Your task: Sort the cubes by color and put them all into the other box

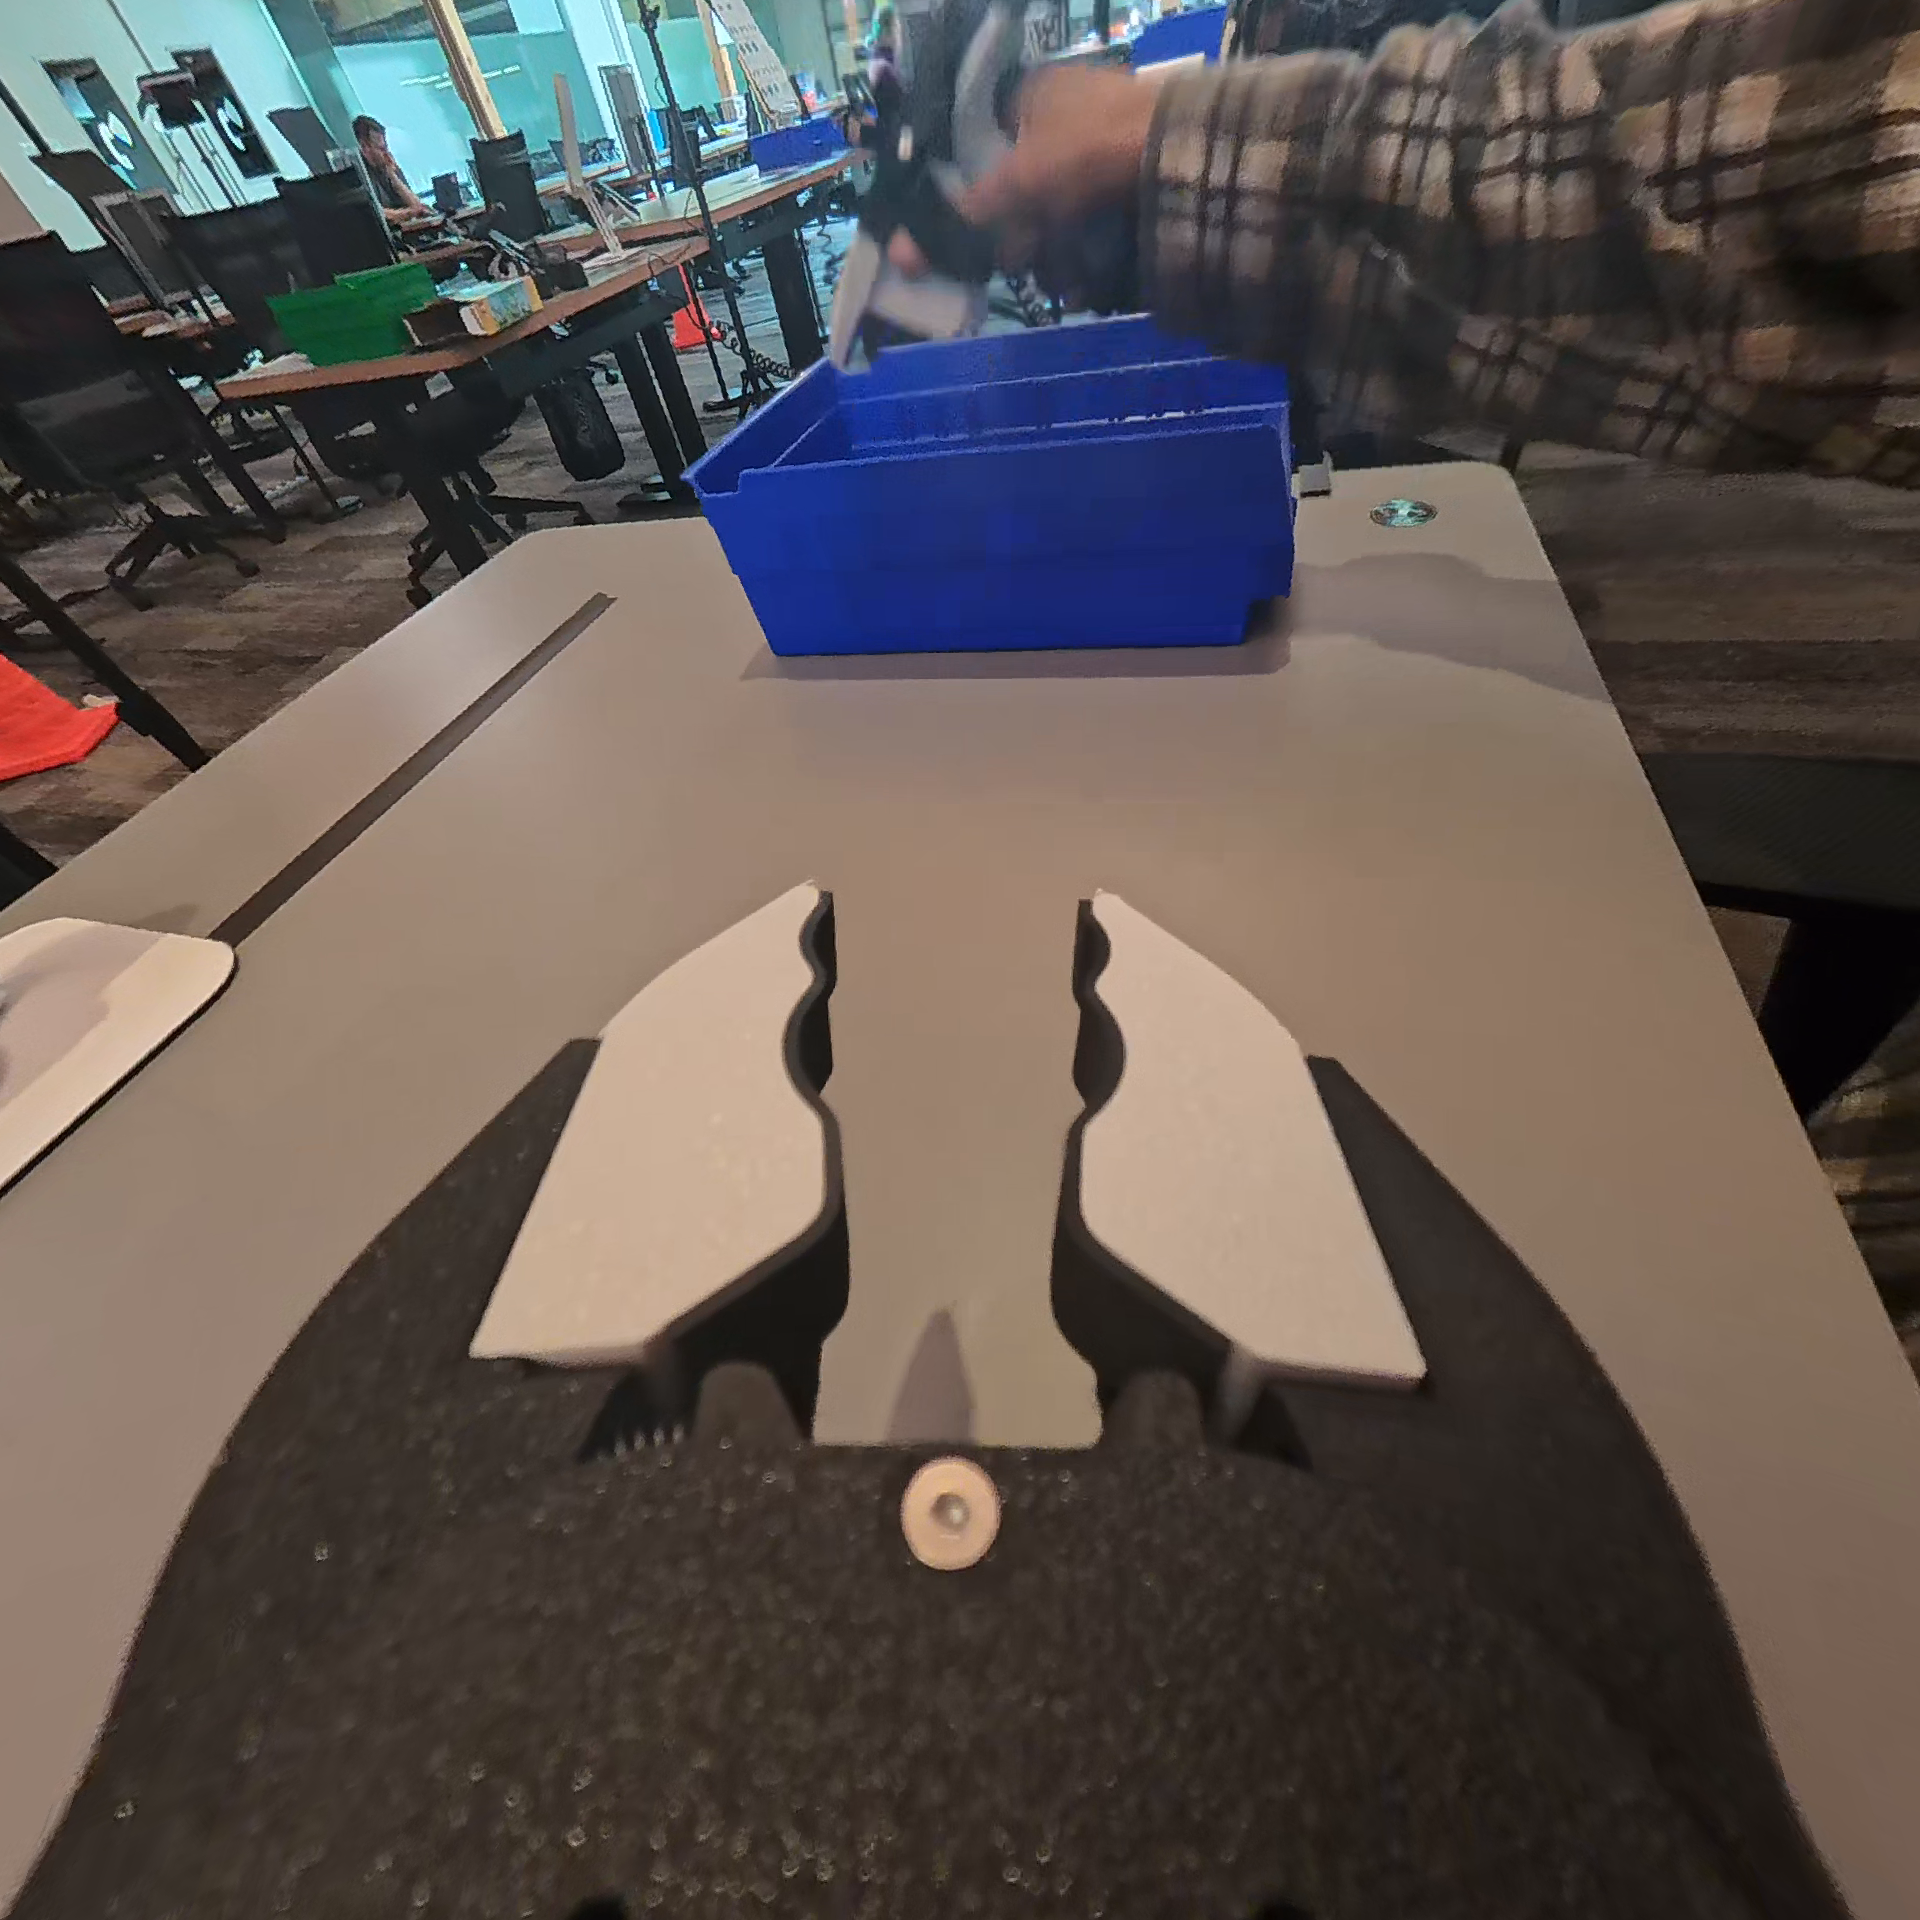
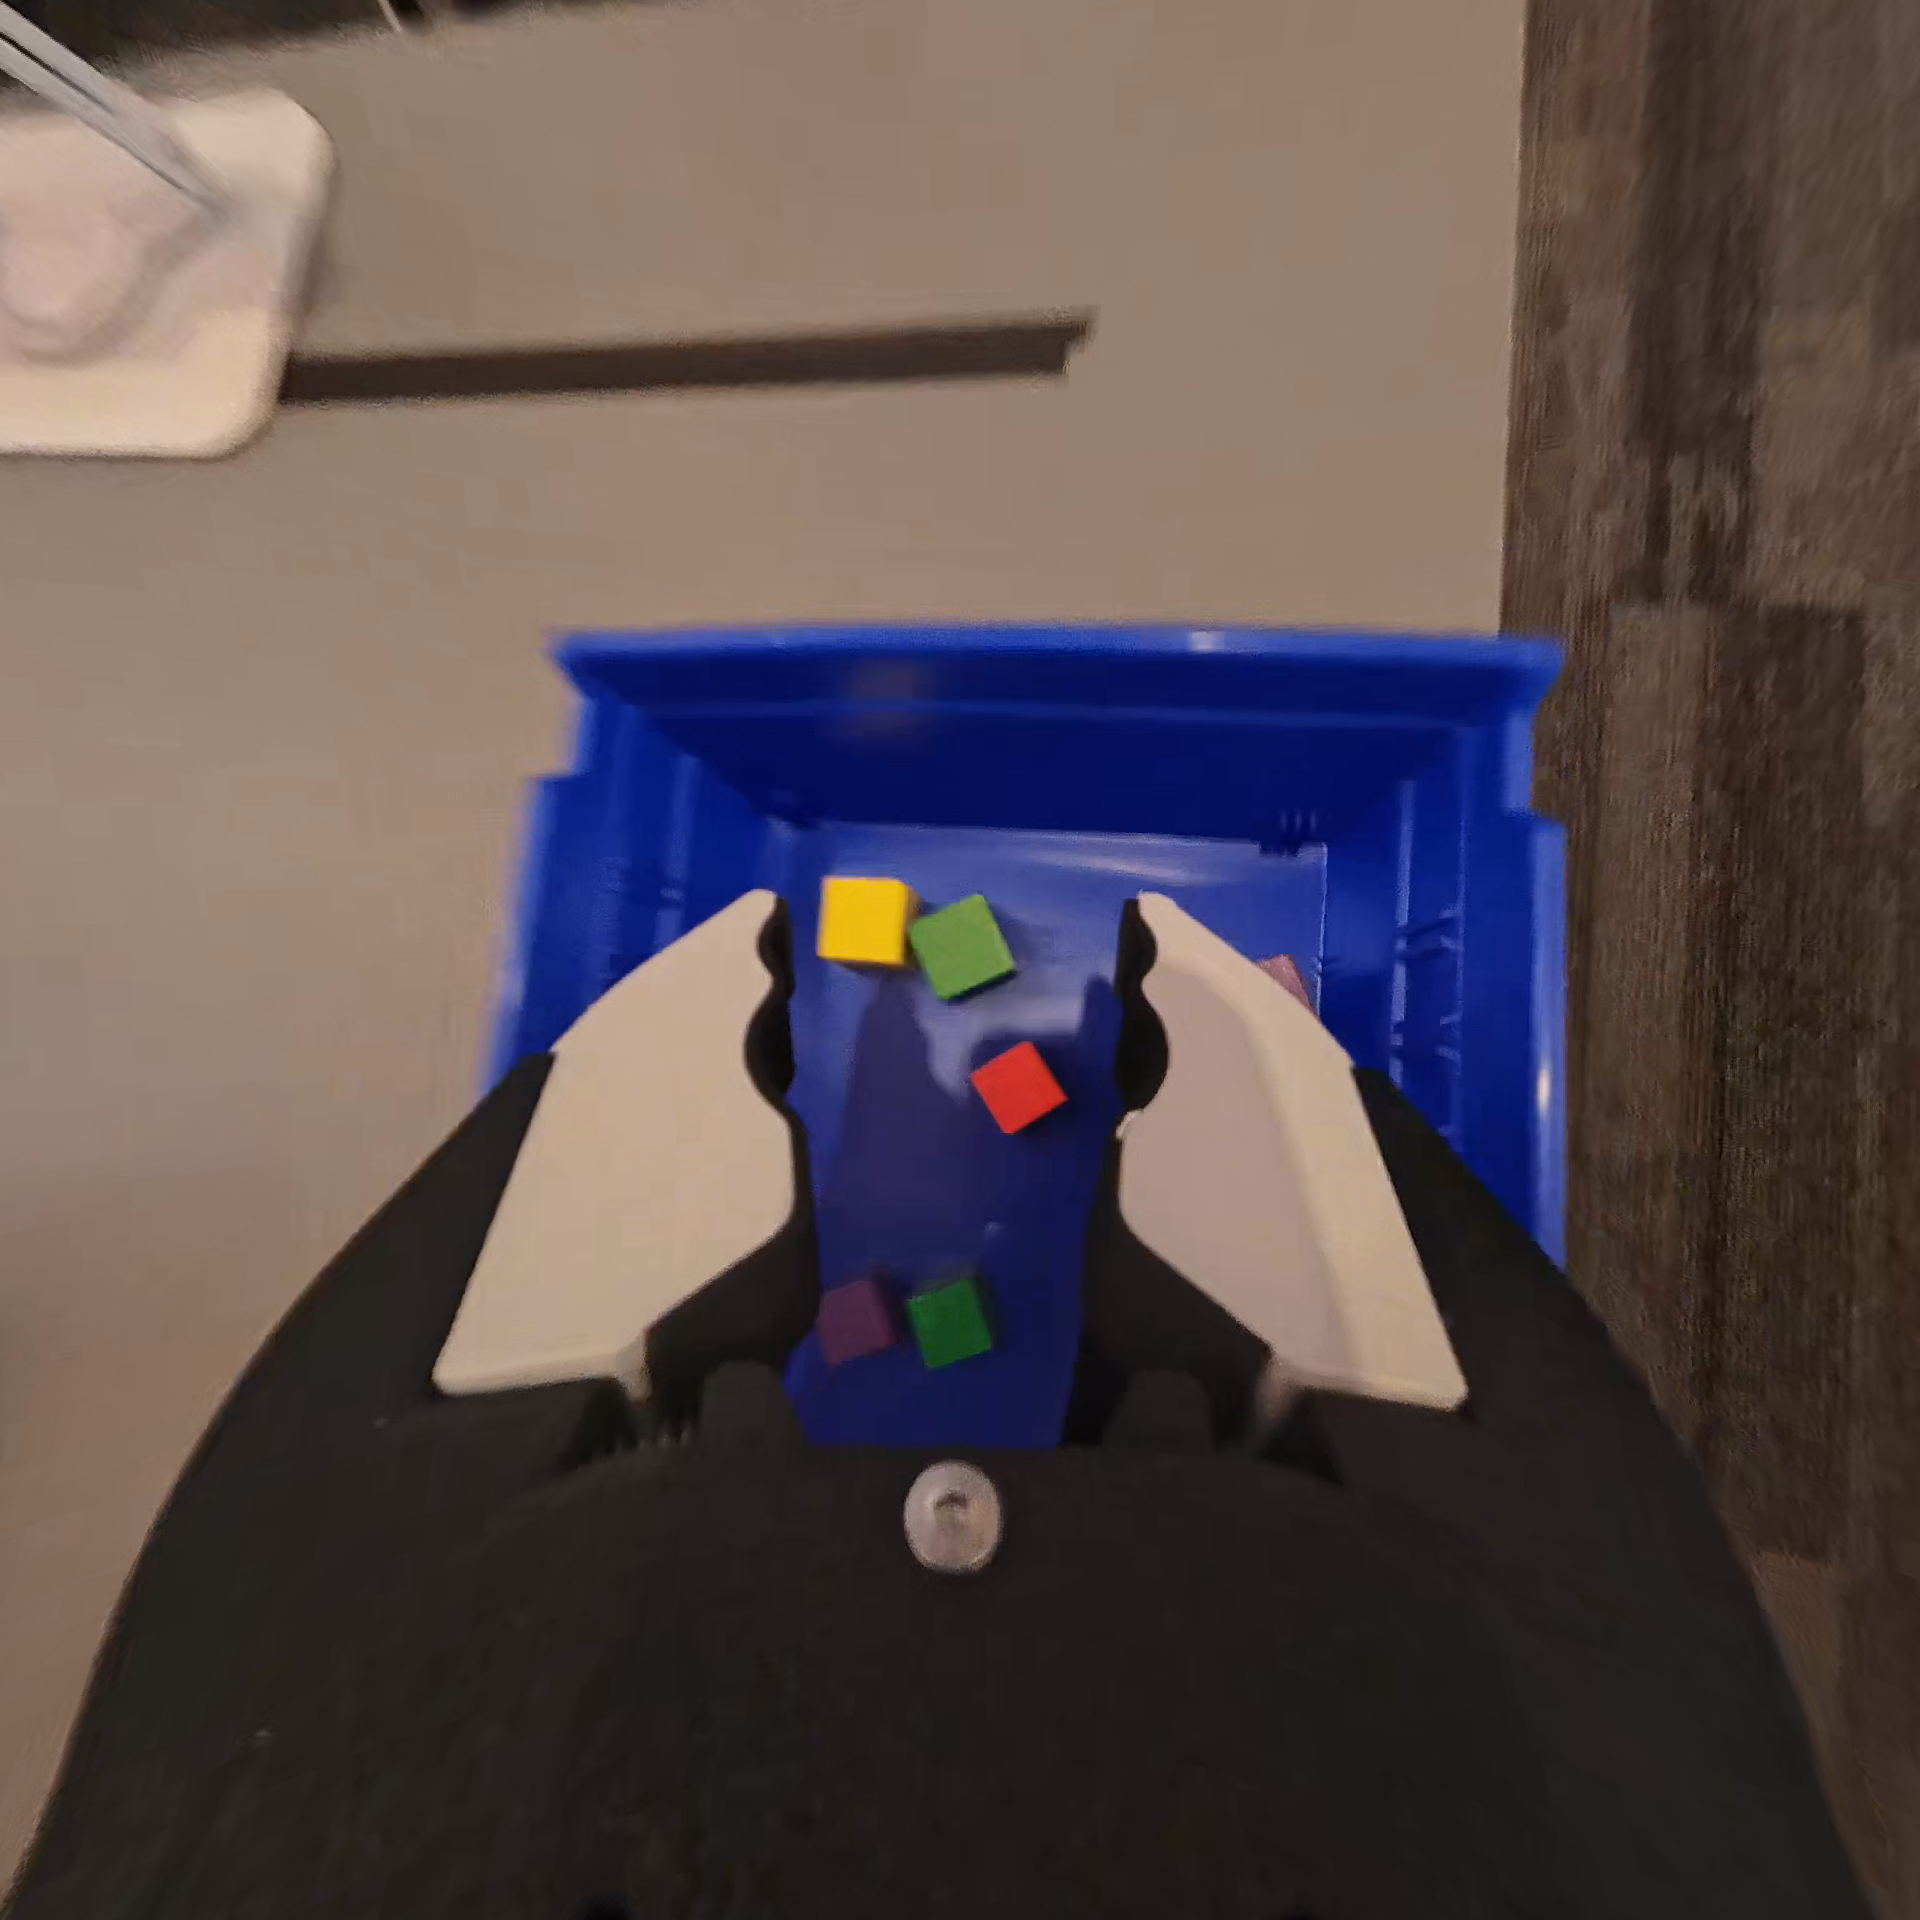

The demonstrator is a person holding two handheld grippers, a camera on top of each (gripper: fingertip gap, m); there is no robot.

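In the left wrist view our left tongs (image 1: 954, 914) sit low over the bare grey desk (image 1: 1195, 790), their fingers spread apart with nothing between them. In the upper middle of that frame stands the blue box (image 1: 997, 551), and above its far rim our right tongs (image 1: 883, 312) show as a blur, held by a hand (image 1: 1049, 177) in a plaid sleeve (image 1: 1507, 208).

In the right wrist view the right tongs (image 2: 954, 914) point down into the blue box (image 2: 1039, 686), fingers apart and empty. On the box floor we see a yellow cube (image 2: 864, 918) touching a green cube (image 2: 961, 945) at centre, a red cube (image 2: 1019, 1086) just below them, and lower still a purple cube (image 2: 856, 1320) beside a second green cube (image 2: 948, 1322). Another purplish cube (image 2: 1286, 979) peeks past the right finger. A white pad (image 2: 145, 281) lies at the upper left.
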